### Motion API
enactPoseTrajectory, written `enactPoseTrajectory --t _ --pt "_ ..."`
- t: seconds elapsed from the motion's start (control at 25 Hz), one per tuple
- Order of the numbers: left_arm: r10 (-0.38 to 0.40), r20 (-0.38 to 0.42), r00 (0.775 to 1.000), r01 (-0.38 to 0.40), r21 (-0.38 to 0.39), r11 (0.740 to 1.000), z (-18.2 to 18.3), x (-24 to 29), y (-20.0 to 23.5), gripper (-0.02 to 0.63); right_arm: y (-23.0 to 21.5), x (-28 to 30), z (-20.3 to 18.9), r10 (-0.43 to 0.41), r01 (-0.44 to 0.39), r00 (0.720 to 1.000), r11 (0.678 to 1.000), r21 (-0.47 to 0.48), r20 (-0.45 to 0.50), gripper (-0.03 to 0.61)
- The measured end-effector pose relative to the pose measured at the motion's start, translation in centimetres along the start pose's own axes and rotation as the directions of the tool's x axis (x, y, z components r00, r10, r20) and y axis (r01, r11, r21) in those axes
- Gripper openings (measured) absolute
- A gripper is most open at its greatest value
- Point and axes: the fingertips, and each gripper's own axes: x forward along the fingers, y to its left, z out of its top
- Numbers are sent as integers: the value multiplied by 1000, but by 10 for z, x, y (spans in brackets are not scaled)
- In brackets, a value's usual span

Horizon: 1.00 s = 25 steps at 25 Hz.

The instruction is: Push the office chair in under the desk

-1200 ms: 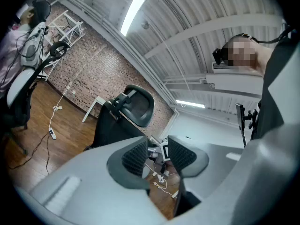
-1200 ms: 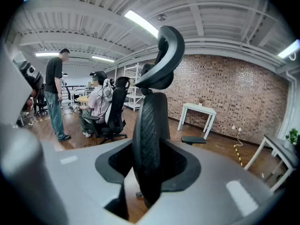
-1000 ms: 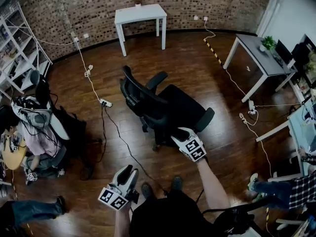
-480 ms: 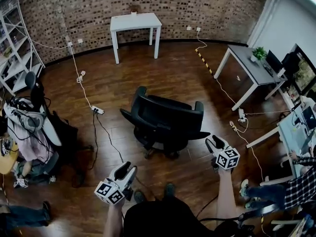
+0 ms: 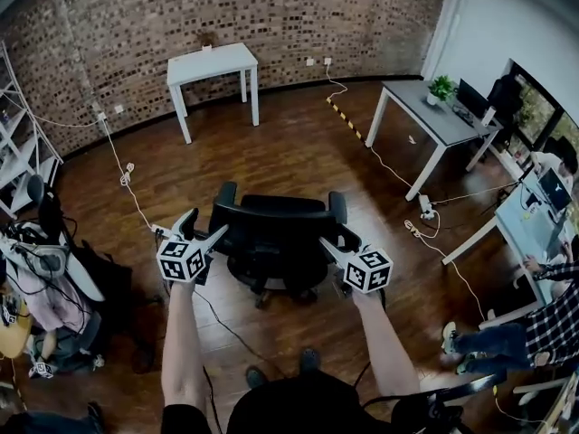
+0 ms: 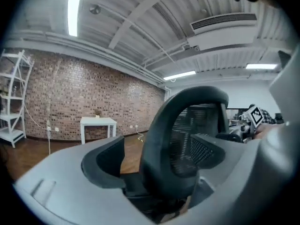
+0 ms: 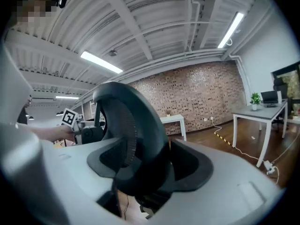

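The black office chair [image 5: 271, 233] stands mid-floor with its backrest toward me and its seat facing the white desk [image 5: 213, 61] by the brick wall. My left gripper [image 5: 206, 224] is at the backrest's left edge and my right gripper [image 5: 336, 240] at its right edge. In the left gripper view the backrest rim [image 6: 183, 139] sits between the jaws of the left gripper [image 6: 164, 158], with a gap on one side. In the right gripper view the rim [image 7: 136, 144] lies between the jaws of the right gripper [image 7: 150, 163]. Both pairs of jaws have just been opening.
A grey desk [image 5: 434, 116] with a plant stands at the right, with cables and a striped floor strip [image 5: 344, 120] beside it. A pile of bags and gear [image 5: 45, 269] lies at the left. A person [image 5: 534, 333] sits at the right edge.
The chair has swung round so its back faces me. Both grippers have come up from near my body to the backrest's two sides, and their jaws stand wider.
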Motion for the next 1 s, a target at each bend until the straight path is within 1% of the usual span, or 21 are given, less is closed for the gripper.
enactPoseTrajectory --t 0.04,0.08,0.12,0.16,0.2,0.24,0.28,0.32,0.36,0.44,0.52,0.6,0.68,0.76,0.88,1.0 --pt "-53 -44 998 52 -39 998 -18 15 5 529 2 9 -11 -4 4 1000 1000 -2 -12 290" --pt "-105 -69 992 100 -81 992 -33 27 8 537 0 15 -20 -9 9 1000 1000 5 -15 281" --pt "-144 -73 987 135 -116 984 -44 37 8 537 -4 18 -25 -9 9 1000 1000 25 -8 290" --pt "-166 -65 984 156 -135 978 -50 43 7 537 -9 19 -27 -5 5 1000 999 46 2 288" --pt "-178 -58 982 168 -141 976 -52 46 3 529 -15 18 -27 -1 1 1000 998 56 9 302" --pt "-189 -56 980 179 -147 973 -51 48 -2 512 -20 17 -24 4 -4 1000 999 54 10 301" --pt "-199 -54 979 188 -159 969 -48 50 -9 459 -26 15 -19 10 -11 1000 999 48 11 301" --pt "-204 -51 978 193 -170 966 -44 52 -16 460 -34 12 -13 18 -18 1000 999 43 13 299" --pt "-202 -50 978 190 -175 966 -39 55 -25 446 -43 9 -7 27 -28 1000 999 42 15 299" --pt "-182 -54 982 171 -171 970 -31 63 -40 440 -62 5 2 58 -58 998 997 46 18 298" --pt "-158 -55 986 149 -148 978 -24 68 -52 429 -77 7 9 100 -101 995 994 45 21 298" --pt "-122 -36 992 117 -121 986 -20 73 -60 422 -91 12 14 141 -141 990 989 34 18 296" --pt "-69 -12 998 68 -104 992 -17 80 -62 423 -104 20 19 172 -172 985 985 20 16 295" --pt "-28 -8 1000 27 -102 994 -13 89 -58 428 -113 31 24 197 -197 980 980 11 19 293" --pt "-9 -21 1000 6 -119 993 -13 93 -53 428 -116 39 25 223 -223 975 975 4 10 291" --pt "10 -20 1000 -12 -128 992 -15 100 -50 430 -121 46 25 226 -226 974 974 -5 6 288"
